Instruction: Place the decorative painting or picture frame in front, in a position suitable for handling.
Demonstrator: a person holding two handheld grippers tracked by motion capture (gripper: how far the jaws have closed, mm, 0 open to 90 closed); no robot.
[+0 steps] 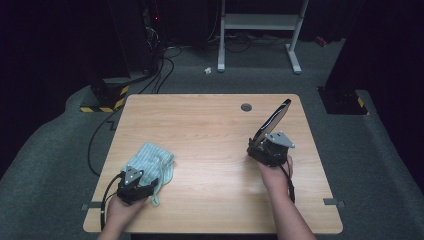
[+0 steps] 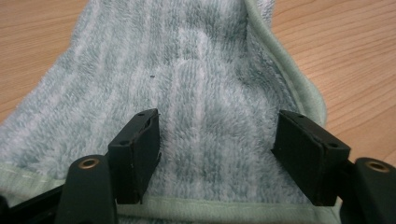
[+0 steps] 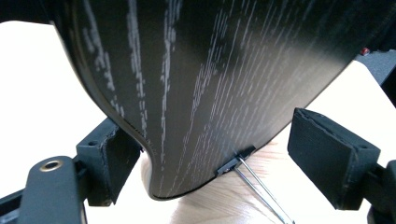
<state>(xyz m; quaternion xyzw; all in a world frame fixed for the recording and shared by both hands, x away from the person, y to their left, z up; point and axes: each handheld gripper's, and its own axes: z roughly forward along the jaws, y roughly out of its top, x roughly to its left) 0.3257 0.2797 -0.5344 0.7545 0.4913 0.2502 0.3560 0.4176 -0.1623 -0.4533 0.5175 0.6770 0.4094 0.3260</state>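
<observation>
— Left claw [image 1: 150,186]? Spread wide over striped towel [image 1: 150,161], pads flanking the pile, pressing nothing.
— Right claw [image 1: 256,146]? Grip unclear; dark board [image 1: 272,121] tilted up between jaws, off counter [image 1: 210,140].

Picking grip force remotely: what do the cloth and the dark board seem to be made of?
The cloth looks like soft terry towelling, pale green with lighter stripes, fuzzy pile and a stitched hem. The dark board looks rigid, black with pale wood-grain streaks, faintly glossy; wood, laminate or plastic, I cannot tell. A thin metal wire clip sits at its lower edge.
</observation>
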